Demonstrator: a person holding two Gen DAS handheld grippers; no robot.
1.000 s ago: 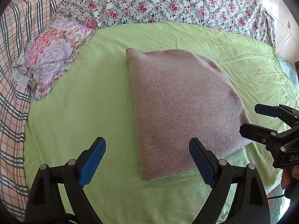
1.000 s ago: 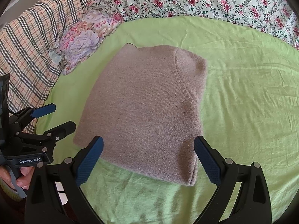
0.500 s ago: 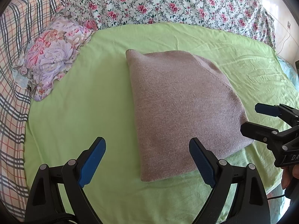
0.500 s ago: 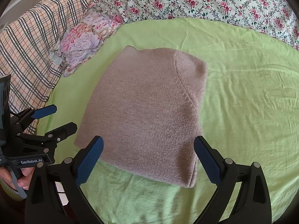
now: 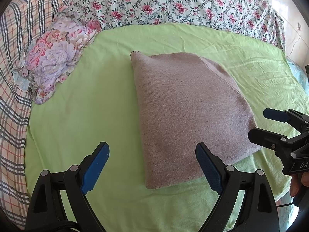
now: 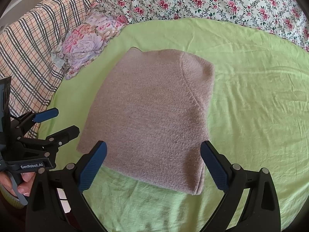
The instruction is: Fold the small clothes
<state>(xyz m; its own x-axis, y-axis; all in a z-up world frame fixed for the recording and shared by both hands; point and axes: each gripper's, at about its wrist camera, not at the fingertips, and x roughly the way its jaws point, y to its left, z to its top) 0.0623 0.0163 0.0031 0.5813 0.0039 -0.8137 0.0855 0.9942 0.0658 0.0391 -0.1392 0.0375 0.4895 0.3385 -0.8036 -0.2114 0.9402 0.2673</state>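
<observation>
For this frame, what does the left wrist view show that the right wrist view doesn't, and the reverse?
Only the left wrist view: a strip of pale wall with a cord at far right, and the right tool seen from the side, open, beside the garment's right edge.

Only the right wrist view: the left tool seen from the side, open, with a "GenRobot.AI" label, and the fingers of the hand holding it.

Both: the folded mauve knit garment lying flat on the green sheet, ungripped, plus the floral pillow, plaid blanket and rose-print quilt.
</observation>
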